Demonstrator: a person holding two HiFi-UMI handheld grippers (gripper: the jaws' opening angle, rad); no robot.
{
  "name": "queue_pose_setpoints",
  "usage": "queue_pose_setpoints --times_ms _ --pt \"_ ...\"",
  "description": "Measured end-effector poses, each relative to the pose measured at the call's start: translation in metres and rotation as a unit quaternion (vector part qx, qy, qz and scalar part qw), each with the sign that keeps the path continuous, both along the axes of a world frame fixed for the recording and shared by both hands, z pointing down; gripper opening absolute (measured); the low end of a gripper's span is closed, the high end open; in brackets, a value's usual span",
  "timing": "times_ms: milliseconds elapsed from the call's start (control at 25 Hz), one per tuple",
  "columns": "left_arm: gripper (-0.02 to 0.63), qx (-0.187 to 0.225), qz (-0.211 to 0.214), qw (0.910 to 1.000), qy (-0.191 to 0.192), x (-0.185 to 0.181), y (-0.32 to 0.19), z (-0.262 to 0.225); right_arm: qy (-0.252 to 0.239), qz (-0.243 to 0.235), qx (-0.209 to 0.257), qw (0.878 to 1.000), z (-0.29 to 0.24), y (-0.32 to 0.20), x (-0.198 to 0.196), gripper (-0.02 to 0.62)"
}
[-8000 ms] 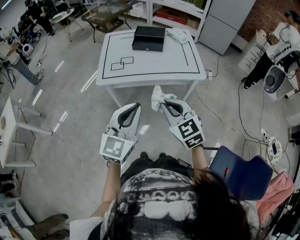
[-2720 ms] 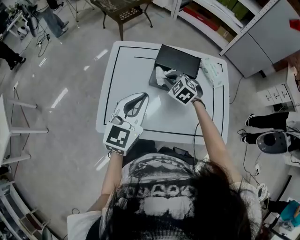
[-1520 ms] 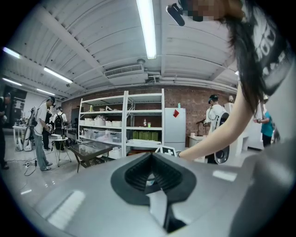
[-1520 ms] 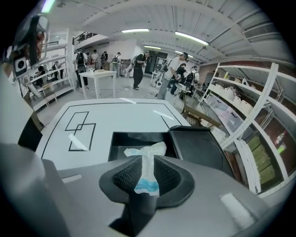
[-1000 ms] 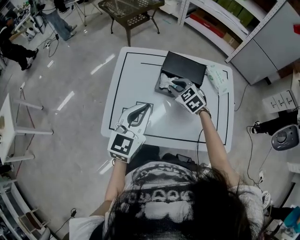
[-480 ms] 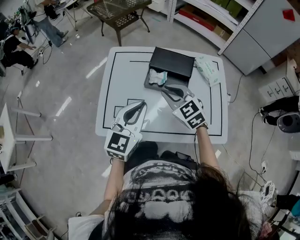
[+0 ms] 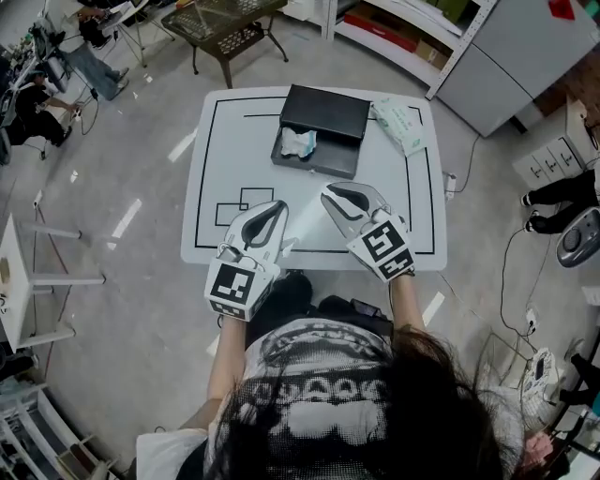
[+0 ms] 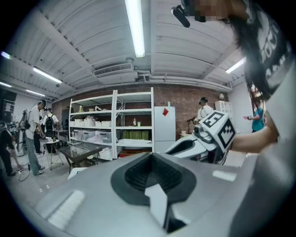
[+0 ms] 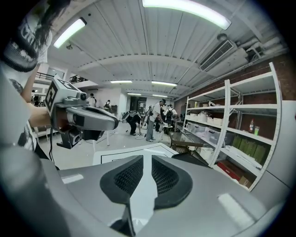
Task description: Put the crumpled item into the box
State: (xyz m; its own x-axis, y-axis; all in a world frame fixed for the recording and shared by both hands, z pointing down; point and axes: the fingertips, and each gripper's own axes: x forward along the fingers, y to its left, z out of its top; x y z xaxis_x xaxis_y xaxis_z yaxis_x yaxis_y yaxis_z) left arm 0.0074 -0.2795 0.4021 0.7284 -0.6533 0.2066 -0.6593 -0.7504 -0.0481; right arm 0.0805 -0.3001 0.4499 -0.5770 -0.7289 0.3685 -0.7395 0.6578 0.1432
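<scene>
The crumpled white item (image 7: 298, 142) lies inside the open black box (image 7: 323, 111) at the far side of the white table (image 7: 234, 150). No gripper touches it. My left gripper (image 7: 278, 205) hovers over the table's near edge, jaws together and empty; its own view shows the pads (image 8: 152, 175) meeting. My right gripper (image 7: 327, 190) hangs beside it, a little nearer the box, with nothing in it. A narrow strip of table shows between its pads (image 9: 129, 178). Each gripper appears in the other's view: the right gripper (image 8: 206, 139) and the left gripper (image 9: 81, 118).
A pack of wipes (image 7: 399, 125) lies on the table right of the box. Black taped lines and two small squares (image 7: 239, 203) mark the tabletop. A dark metal side table (image 7: 220, 23) and shelving (image 7: 394, 28) stand beyond. People (image 7: 56, 84) are at the far left.
My right gripper carried the crumpled item to the box, let go of it there and drew back toward the near edge. The left gripper stayed low near the table front.
</scene>
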Motion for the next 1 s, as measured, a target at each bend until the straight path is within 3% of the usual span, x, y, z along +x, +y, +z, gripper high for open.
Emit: queue_pose_setpoints --times_ms 600,1000 --pt "0.000 0.000 -0.014 0.9999 0.003 0.032 0.098 0.001 -0.031 -0.019 0.007 0.999 -0.009 0.107 0.020 0.048" --pt "0.000 -0.005 -0.033 0.9994 -0.009 0.033 0.144 0.001 -0.048 -0.038 0.007 0.998 -0.014 0.146 0.018 0.041"
